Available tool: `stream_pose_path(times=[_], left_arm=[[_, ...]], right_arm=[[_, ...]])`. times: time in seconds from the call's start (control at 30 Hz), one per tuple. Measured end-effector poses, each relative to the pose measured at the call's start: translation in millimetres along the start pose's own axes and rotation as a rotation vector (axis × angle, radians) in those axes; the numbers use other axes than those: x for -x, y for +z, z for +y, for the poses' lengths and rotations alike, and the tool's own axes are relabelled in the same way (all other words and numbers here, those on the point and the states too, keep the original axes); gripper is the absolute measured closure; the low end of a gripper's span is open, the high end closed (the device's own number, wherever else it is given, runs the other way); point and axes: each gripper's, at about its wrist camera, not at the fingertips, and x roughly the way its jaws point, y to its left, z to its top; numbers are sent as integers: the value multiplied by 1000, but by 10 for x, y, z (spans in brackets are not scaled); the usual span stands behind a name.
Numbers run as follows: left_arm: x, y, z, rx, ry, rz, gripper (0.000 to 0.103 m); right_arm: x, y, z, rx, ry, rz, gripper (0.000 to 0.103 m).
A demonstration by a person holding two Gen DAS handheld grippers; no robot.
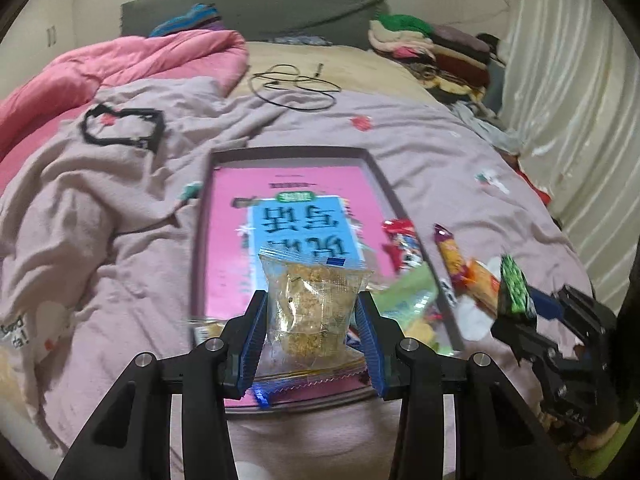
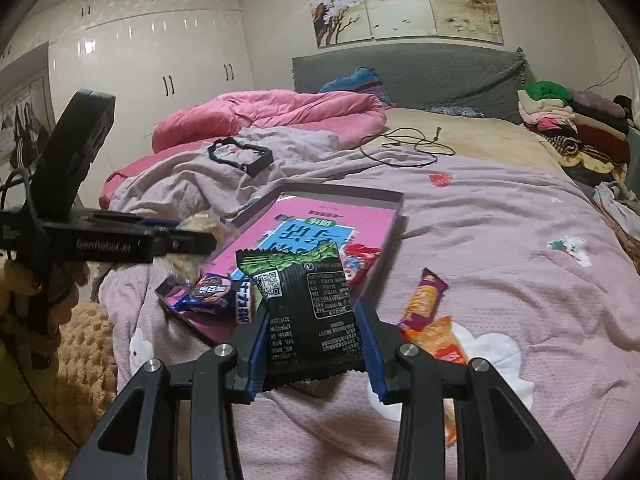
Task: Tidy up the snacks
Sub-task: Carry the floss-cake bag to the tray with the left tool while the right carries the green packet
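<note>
My left gripper (image 1: 312,304) is shut on a clear packet of brown crackers (image 1: 314,308), held above the near end of a shallow pink-lined box tray (image 1: 288,152) on the bed. My right gripper (image 2: 312,312) is shut on a black and green snack packet (image 2: 308,304), held above the bed at the tray's right. In the left wrist view that packet (image 1: 514,286) and right gripper (image 1: 520,300) show at the right. In the right wrist view the left gripper (image 2: 200,240) with its cracker packet (image 2: 198,226) is at the left. Several snacks lie in the tray (image 2: 344,192).
A purple-orange snack bar (image 2: 424,296) and an orange packet (image 2: 444,340) lie on the lilac blanket (image 2: 500,220) right of the tray. A black frame (image 2: 240,156), a black cable (image 2: 412,148), a pink duvet (image 2: 272,116) and stacked clothes (image 2: 568,128) lie farther back.
</note>
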Motion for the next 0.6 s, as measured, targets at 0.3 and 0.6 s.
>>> stream_pose_path(times=[0.3, 0.6], left_arm=[[-46, -34, 313, 68, 34, -7, 58], [-203, -96, 339, 60, 34, 12, 58]], right_arm=[[-145, -1, 272, 58, 20, 32, 62], [-356, 21, 411, 92, 4, 81, 62]])
